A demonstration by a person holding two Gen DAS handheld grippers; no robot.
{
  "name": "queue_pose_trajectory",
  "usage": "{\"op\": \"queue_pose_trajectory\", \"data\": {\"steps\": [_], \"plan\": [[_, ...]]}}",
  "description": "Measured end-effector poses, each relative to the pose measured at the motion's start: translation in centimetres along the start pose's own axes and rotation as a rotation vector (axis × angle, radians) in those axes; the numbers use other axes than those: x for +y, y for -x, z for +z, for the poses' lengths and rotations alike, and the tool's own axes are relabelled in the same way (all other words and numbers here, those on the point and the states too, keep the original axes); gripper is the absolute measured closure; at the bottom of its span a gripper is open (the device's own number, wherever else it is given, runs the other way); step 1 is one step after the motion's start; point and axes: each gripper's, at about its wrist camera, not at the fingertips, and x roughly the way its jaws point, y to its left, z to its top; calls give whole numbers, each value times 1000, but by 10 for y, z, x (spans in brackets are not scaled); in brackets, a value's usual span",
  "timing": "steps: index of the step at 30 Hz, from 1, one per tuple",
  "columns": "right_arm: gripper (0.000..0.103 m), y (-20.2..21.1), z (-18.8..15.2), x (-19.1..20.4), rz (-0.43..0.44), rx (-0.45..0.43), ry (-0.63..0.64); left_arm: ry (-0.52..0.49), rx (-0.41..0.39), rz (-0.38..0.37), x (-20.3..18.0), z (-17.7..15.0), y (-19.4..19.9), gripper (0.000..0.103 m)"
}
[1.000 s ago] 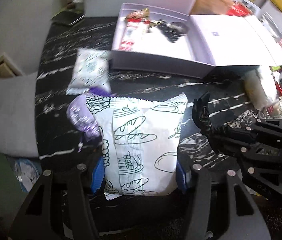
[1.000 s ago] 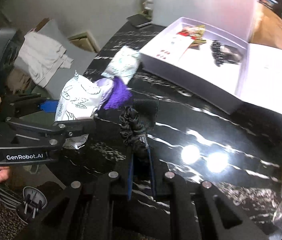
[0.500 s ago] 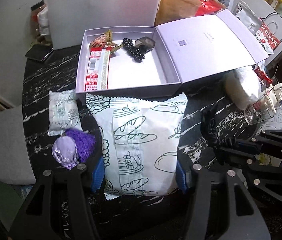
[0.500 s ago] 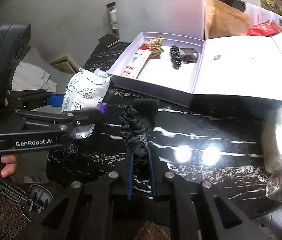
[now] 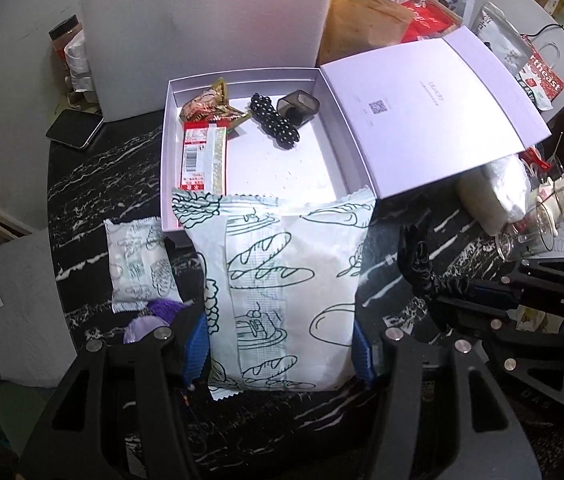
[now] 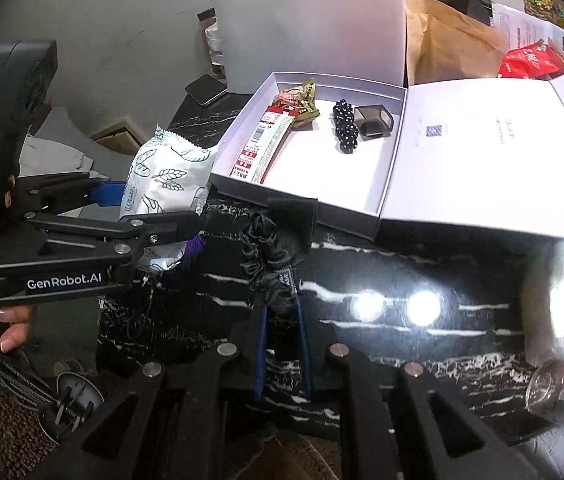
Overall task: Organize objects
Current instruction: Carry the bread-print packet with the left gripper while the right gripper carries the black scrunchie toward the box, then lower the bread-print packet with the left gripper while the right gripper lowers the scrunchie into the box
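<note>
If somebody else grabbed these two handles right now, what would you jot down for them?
Left tongs: shut on the bread packet, held near the open box's front edge.
Right tongs: shut on the black scrunchie, above the table.
Already in the box: snack bar, candy wrapper, beaded hair tie, small dark case.
Left: put both held items in, then the small packet and purple thing on the table.

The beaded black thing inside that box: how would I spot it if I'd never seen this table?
Find the open lilac box on the black marble table. At its far end, between a crumpled gold-and-red wrapper and a small dark cube, lies the beaded hair tie, the only studded thing there.
</note>
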Motion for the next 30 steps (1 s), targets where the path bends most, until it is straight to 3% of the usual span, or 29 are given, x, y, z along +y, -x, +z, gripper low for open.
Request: {"op": "queue_pose_trajectory", "data": {"steps": [30], "plan": [[90,-95,100,-37,17,132,7,29,78,-13,57,93,-93,47]]}}
